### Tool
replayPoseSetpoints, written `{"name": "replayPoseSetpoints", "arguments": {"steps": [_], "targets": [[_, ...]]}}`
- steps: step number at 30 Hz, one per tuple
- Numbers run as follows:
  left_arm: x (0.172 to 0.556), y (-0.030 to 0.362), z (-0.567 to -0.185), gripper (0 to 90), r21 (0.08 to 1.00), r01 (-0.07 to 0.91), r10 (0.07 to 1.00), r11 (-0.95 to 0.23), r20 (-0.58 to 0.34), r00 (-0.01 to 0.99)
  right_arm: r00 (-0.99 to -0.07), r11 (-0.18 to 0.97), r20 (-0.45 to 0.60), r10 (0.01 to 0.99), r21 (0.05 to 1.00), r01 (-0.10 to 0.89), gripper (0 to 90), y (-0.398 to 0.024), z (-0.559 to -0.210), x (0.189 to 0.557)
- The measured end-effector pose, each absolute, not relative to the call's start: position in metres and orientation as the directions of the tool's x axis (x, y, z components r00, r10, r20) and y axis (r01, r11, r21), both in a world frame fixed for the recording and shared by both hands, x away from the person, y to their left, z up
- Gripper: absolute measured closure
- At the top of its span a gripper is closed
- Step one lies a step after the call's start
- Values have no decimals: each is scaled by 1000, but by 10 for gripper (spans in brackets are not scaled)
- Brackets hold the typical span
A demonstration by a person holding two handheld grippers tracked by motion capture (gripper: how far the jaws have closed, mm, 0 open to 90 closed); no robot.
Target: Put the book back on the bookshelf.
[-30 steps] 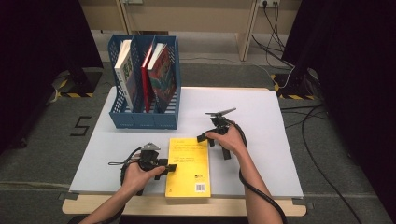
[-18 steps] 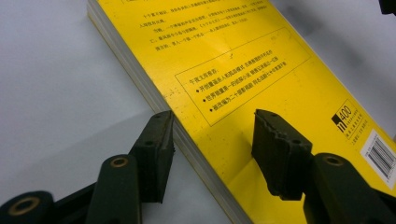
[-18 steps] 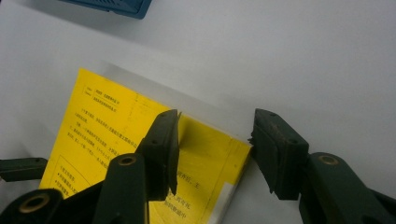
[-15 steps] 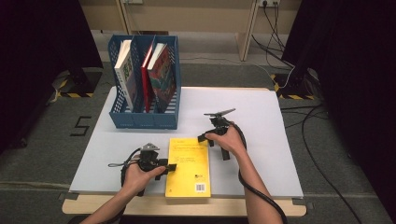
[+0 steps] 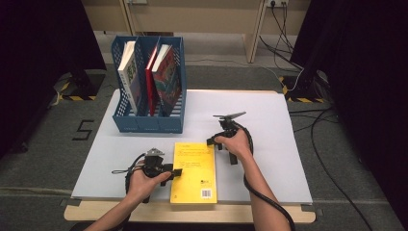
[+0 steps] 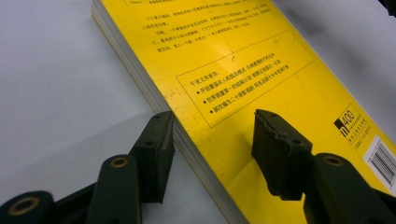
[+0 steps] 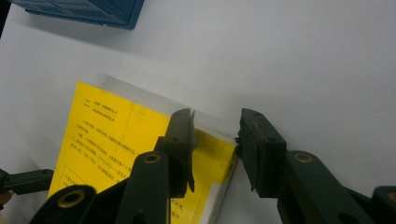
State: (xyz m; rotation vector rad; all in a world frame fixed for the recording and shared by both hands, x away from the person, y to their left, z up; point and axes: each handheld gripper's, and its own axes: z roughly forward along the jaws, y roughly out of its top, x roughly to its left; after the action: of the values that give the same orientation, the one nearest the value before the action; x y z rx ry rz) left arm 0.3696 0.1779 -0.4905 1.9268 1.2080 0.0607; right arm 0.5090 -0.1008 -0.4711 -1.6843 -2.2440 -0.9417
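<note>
A yellow book (image 5: 194,174) lies flat, back cover up, near the front edge of the white table (image 5: 269,125). My left gripper (image 5: 177,171) is at the book's left long edge. In the left gripper view its jaws (image 6: 212,126) stand open astride the page edge of the book (image 6: 243,60), one beside the pages on the table and one over the cover. My right gripper (image 5: 214,143) is at the book's far right corner. Its jaws (image 7: 215,123) have just been closing, and the corner of the book (image 7: 112,140) lies between them with no firm pinch showing.
A blue file rack (image 5: 149,122) stands at the back left of the table and holds a white book (image 5: 127,67), a red one (image 5: 153,72) and a patterned one (image 5: 169,77). Its base (image 7: 93,11) appears in the right gripper view. Cables run over the floor at the right.
</note>
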Motion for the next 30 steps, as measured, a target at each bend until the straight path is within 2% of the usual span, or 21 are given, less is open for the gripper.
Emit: {"name": "replayPoseSetpoints", "arguments": {"steps": [10, 17, 24, 30], "targets": [[375, 175, -490, 485, 665, 726, 764, -174, -374, 525, -325, 131, 502, 801, 383, 915, 713, -106, -458, 509], [392, 166, -490, 495, 662, 728, 759, -180, -377, 530, -328, 120, 468, 821, 419, 900, 714, -114, -443, 513], [393, 165, -492, 502, 672, 722, 756, -166, -383, 530, -323, 110, 489, 810, 415, 903, 665, -119, -443, 511], [392, 165, -493, 513, 679, 717, 753, -159, -387, 533, -294, 128, 462, 836, 358, 925, 622, -119, -453, 511]]}}
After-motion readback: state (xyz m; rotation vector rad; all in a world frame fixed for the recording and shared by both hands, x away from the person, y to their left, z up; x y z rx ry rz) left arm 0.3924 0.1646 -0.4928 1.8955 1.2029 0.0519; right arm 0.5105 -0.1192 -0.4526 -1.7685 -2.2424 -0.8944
